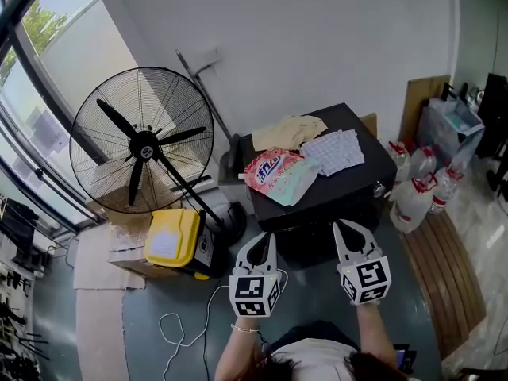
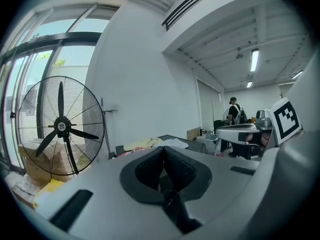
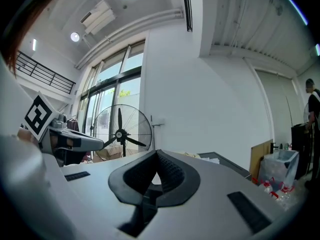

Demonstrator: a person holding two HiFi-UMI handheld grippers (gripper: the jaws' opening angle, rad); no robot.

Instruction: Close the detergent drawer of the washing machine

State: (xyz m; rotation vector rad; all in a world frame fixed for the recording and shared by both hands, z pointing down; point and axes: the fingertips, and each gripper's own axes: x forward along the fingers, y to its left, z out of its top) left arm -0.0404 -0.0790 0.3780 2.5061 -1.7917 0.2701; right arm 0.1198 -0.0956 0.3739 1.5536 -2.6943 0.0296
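Note:
The black washing machine (image 1: 333,182) stands ahead of me with a pink detergent bag (image 1: 279,173), a beige cloth (image 1: 290,132) and a white checked cloth (image 1: 333,151) on its top. I cannot make out its detergent drawer from here. My left gripper (image 1: 271,236) hangs shut and empty in front of the machine's near left corner. My right gripper (image 1: 338,225) is shut and empty just before the front edge. In the left gripper view the left gripper (image 2: 162,148) has its pads together, pointing at the machine (image 2: 172,143). The right gripper (image 3: 156,153) looks the same in its own view.
A big black floor fan (image 1: 143,143) stands left of the machine, with a yellow-topped unit (image 1: 175,238) and a white cable (image 1: 184,324) on the floor below it. Spray bottles (image 1: 417,187), a wooden pallet (image 1: 444,276) and a clear bin (image 1: 451,125) are at the right. A person (image 2: 234,110) stands far off.

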